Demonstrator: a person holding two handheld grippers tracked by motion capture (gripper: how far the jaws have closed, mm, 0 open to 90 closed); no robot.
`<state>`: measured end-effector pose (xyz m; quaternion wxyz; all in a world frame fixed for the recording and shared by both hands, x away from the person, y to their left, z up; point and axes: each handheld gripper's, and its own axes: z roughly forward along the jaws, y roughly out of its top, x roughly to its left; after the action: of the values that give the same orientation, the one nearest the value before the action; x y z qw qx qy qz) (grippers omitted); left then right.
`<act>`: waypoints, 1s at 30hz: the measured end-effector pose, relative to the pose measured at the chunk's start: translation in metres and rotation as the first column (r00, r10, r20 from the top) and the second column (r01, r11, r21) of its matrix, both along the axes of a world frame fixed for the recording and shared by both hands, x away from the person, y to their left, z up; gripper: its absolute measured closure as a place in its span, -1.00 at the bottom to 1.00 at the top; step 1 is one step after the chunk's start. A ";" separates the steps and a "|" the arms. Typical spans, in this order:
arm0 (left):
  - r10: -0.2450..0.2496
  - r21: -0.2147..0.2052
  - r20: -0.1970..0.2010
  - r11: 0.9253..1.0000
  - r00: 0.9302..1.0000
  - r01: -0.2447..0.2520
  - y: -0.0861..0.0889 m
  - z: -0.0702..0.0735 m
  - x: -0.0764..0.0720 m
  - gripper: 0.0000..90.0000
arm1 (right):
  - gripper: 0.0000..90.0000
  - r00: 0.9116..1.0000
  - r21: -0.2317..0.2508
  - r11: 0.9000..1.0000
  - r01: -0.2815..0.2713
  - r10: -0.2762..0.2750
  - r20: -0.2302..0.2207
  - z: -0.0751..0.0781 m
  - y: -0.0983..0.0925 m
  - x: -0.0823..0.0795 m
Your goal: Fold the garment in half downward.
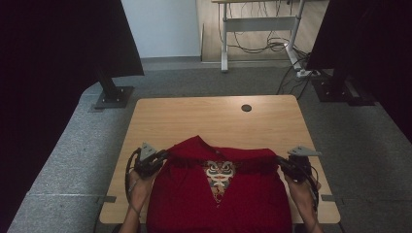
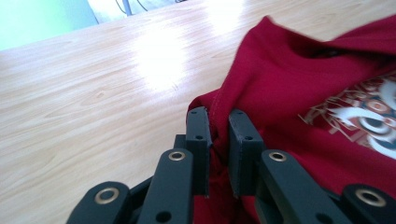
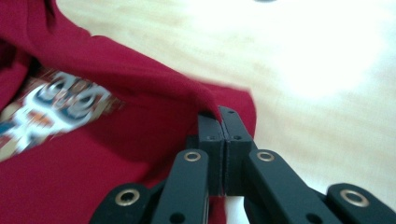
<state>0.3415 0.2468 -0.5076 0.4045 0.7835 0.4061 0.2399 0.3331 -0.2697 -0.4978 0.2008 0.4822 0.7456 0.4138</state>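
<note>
1. red shirt (image 1: 218, 199) spread on the near part of the wooden table (image 1: 194, 116), lower part hanging over the near edge, printed mask facing up.
2. long fold edge running crosswise, left to right, between both tools.
3. left gripper (image 1: 158, 158) clamped on the left corner of the fold.
4. right gripper (image 1: 286, 164) pinched tight on the right corner.
5. both equally near; likely next: a level pull or fold together.

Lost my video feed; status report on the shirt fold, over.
Left hand-held gripper and right hand-held gripper both shut on red printed cotton shirt. Wooden table ahead bare.
</note>
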 end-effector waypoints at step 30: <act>0.077 0.040 -0.076 0.996 0.994 -0.074 -0.008 -0.043 0.056 0.74 | 0.97 0.987 -0.017 1.000 0.016 -0.019 -0.159 -0.051 0.005 0.041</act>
<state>0.3971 0.2388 -0.5510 0.3645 0.7836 0.4464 0.2321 0.3739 -0.2647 -0.5485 0.1479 0.5188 0.7582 0.3663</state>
